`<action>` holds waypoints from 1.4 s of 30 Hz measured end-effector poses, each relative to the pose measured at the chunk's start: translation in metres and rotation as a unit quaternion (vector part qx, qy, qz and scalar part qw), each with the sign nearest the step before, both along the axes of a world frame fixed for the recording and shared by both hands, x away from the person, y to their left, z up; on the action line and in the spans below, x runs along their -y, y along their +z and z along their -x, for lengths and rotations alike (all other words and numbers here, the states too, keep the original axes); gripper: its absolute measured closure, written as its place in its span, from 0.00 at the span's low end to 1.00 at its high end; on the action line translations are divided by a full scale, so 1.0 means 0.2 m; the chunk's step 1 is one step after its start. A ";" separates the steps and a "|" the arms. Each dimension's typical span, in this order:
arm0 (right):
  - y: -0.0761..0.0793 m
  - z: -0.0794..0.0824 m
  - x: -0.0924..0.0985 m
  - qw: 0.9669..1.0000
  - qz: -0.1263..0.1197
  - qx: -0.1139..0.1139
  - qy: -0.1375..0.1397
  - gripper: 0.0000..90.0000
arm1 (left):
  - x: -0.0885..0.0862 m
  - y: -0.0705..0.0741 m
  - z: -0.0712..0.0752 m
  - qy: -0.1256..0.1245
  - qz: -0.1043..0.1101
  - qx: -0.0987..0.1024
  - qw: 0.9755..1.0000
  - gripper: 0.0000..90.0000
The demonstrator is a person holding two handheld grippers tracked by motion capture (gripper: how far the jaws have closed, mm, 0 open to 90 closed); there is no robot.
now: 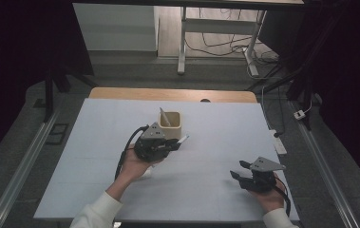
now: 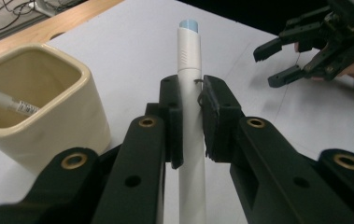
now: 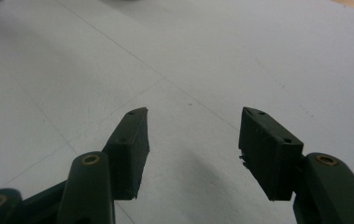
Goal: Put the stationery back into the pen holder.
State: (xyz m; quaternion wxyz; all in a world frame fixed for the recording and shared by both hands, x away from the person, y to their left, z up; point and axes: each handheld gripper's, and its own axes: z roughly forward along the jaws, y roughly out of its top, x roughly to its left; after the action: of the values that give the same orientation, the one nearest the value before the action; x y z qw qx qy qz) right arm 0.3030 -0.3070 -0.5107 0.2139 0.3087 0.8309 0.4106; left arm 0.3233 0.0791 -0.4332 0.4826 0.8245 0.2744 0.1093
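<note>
Gripping a white pen (image 2: 189, 70) between its closed jaws, the left gripper (image 1: 174, 144) hovers just beside the cream cup (image 1: 170, 124), which stands near the middle of the table (image 1: 97, 156), toward its far edge, with another pen (image 2: 2, 100) already leaning inside. If the held pen tilts or comes in too low, its tip may catch the rim and tip the cup, or slide in the pinch. The right gripper (image 1: 238, 169) waits near the near right corner, jaws wide and empty, well apart from the cup.
</note>
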 end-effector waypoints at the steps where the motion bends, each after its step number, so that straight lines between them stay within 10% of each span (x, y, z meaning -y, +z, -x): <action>1: 0.00 0.00 0.00 1.000 0.001 -0.001 0.001 0.47 | 0.00 0.01 0.00 0.001 0.000 0.002 1.000 0.87; 26: 0.01 0.00 -0.01 1.000 -0.019 -0.005 0.005 0.47 | -0.02 0.15 -0.21 0.035 0.062 0.016 0.997 0.87; 42: 0.00 0.00 -0.01 1.000 -0.007 -0.004 0.008 0.47 | -0.05 0.17 -0.30 0.058 0.064 0.023 0.996 0.87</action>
State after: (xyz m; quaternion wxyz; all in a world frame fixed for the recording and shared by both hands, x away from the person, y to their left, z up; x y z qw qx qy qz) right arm 0.3038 -0.3042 -0.5114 0.2057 0.3052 0.8312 0.4167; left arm 0.3841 0.0889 -0.3988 0.5333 0.7720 0.3170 0.1386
